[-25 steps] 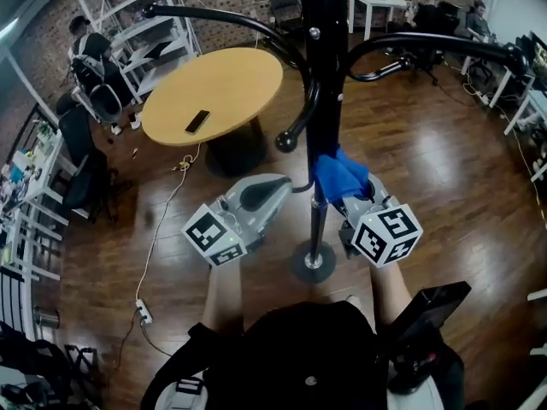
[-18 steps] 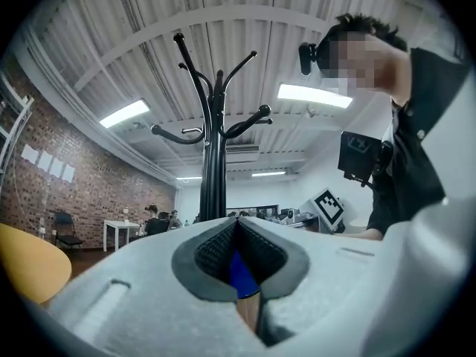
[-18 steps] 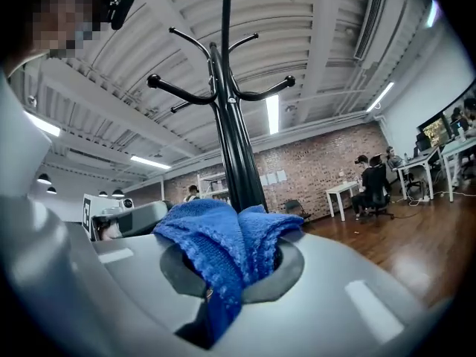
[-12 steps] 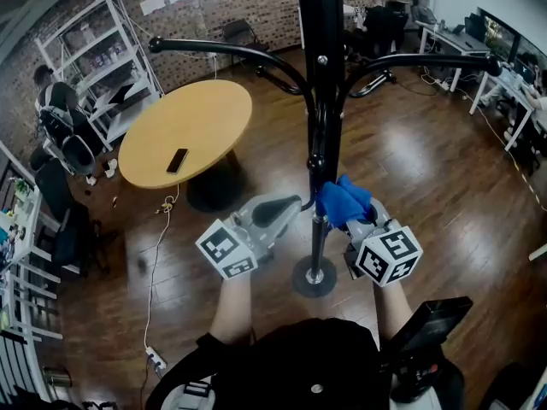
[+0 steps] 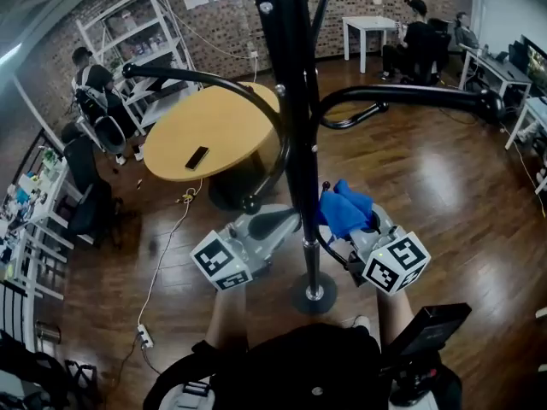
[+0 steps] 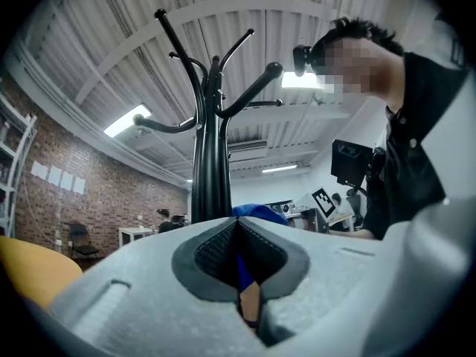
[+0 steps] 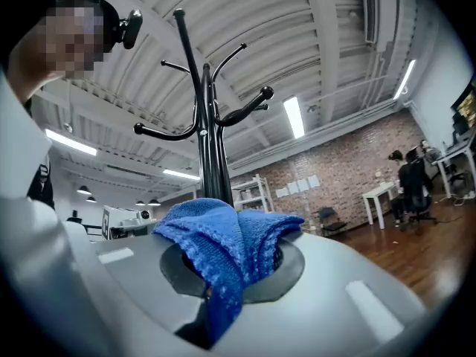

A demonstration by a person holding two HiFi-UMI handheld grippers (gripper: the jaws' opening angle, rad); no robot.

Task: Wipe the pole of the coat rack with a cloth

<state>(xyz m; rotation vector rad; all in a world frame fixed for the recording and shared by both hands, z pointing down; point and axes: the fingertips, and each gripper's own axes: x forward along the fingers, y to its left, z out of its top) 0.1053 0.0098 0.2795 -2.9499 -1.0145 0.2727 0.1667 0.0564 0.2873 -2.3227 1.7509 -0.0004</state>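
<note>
The black coat rack pole rises from its round base straight in front of me. A blue cloth lies against the pole's right side low down, and my right gripper is shut on it. In the right gripper view the cloth bunches out of the jaws with the pole right behind. My left gripper sits at the pole's left side, shut, with nothing in it. The left gripper view has the pole just past the jaws and the cloth peeking behind.
Curved rack arms spread out at about head height. A round wooden table with a phone stands at the back left, shelving behind it. A cable runs over the wood floor. People sit at desks far back.
The head view has shifted, so the pole now leans left in the picture. Both grippers stay low beside the pole, and the cloth stays in the right gripper.
</note>
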